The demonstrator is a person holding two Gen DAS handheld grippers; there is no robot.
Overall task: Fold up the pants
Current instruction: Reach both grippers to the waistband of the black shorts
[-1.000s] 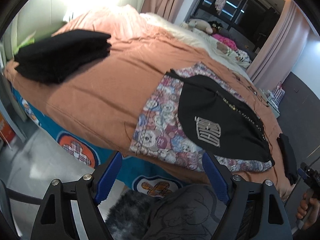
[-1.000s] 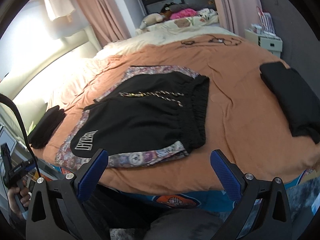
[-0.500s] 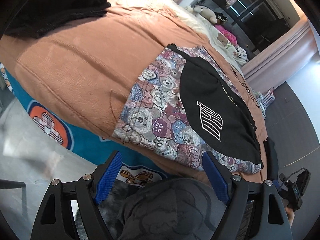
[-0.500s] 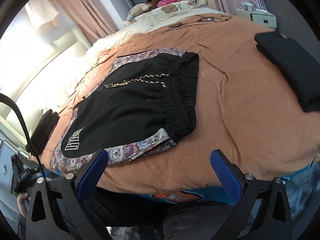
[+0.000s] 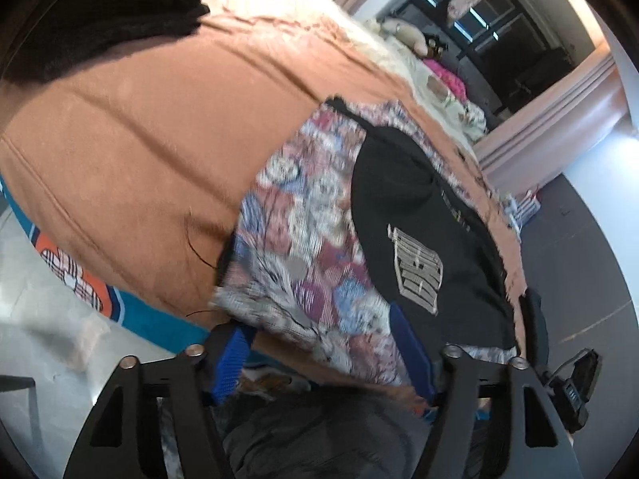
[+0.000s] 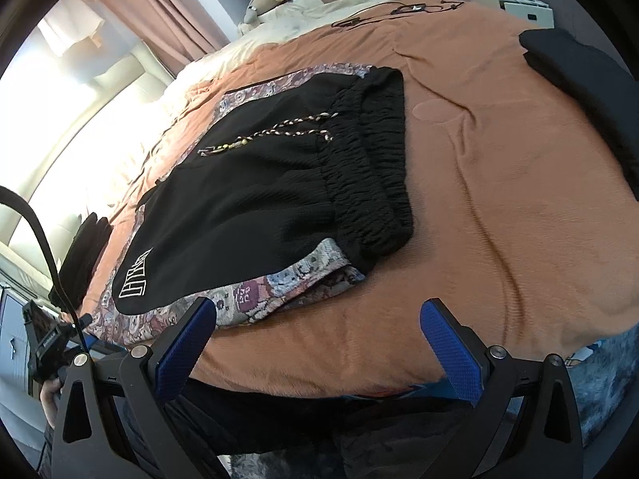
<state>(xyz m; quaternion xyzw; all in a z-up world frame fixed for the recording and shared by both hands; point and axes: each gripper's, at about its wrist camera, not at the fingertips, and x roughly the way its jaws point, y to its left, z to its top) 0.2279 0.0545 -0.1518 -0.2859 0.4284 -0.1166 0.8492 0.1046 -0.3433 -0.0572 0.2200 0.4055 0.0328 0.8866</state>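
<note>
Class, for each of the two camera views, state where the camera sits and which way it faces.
Left wrist: on the left gripper, angled down at the bed's near edge and the shorts' patterned hem; its jaws have just been closing around that hem.
Right wrist: on the right gripper, open, facing the shorts' waistband; a hand shows lower left.
Shared: the black shorts, the orange blanket.

Bed (image 6: 499, 167) with orange-brown blanket fills the room's centre. Cream bedding (image 6: 319, 4) at 12 o'clock, soft toy (image 6: 265, 0) on it. Pink curtains (image 6: 167, 12) at 11 o'clock; strong daylight at 9 o'clock. White cabinet (image 6: 523, 6) at 1 o'clock. Dark window (image 5: 499, 36); grey floor (image 5: 579, 263) at 3 o'clock in left view.
</note>
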